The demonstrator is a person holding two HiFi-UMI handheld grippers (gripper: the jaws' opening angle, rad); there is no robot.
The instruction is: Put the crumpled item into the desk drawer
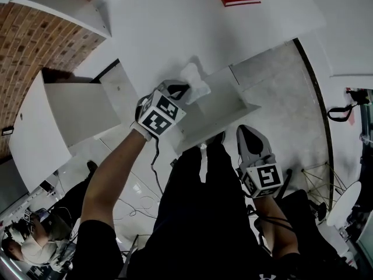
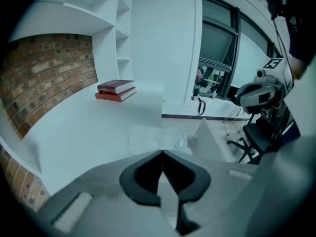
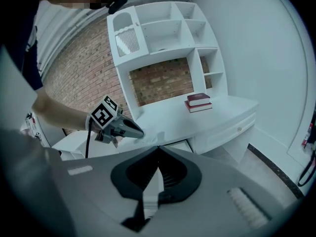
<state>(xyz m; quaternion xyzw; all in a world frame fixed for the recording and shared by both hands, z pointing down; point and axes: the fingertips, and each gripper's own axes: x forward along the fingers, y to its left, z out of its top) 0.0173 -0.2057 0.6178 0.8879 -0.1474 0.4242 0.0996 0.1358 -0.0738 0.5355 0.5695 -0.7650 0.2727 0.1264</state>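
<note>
Head view: left gripper (image 1: 180,90) had its tips at the near edge of the crumpled item (image 1: 196,83), which lay on the desk (image 1: 175,28) edge just beside the open drawer (image 1: 224,107); right gripper (image 1: 249,132) hung low, well apart. Left gripper view: jaws closed together, apparently pinching a thin fold of it. Prob light, soft, slippery film, so best taken by a bunched fold, not a loose edge. Right gripper view: jaws together, nothing btwn them

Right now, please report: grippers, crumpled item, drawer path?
Left gripper shut on crumpled item at desk edge. Right gripper shut, empty, off the desk. Drawer open, nothing blocking.
</note>
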